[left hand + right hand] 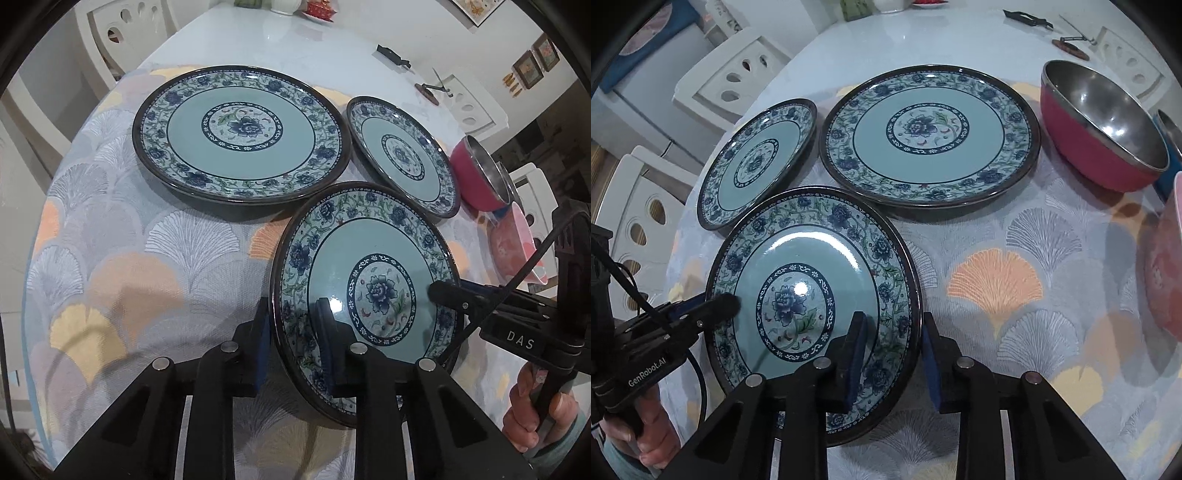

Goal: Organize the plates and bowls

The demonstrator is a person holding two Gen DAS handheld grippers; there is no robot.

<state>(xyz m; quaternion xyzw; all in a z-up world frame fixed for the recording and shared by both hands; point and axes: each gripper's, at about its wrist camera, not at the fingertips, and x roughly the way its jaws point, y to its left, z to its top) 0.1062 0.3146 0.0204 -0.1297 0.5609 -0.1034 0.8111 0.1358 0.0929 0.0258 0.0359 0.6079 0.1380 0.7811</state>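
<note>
A blue floral plate [369, 266] [812, 258] is held tilted above the table by both grippers. My left gripper [295, 354] is shut on its rim at one side. My right gripper [894, 354] is shut on the opposite rim; it also shows in the left wrist view [454, 299]. A large floral plate [240, 136] [931, 136] lies flat on the cloth behind. A smaller floral plate [402, 155] [757, 162] leans on the large plate's edge. A red bowl with a steel inside [1104, 125] [480, 173] stands to the right.
A pink bowl [1163, 269] [513, 251] stands at the right edge, with a blue bowl [1167, 177] behind it. A fan-patterned cloth [1015, 280] covers the round white table [295, 44]. White chairs [731, 74] stand around it. Small utensils [432, 88] lie at the far side.
</note>
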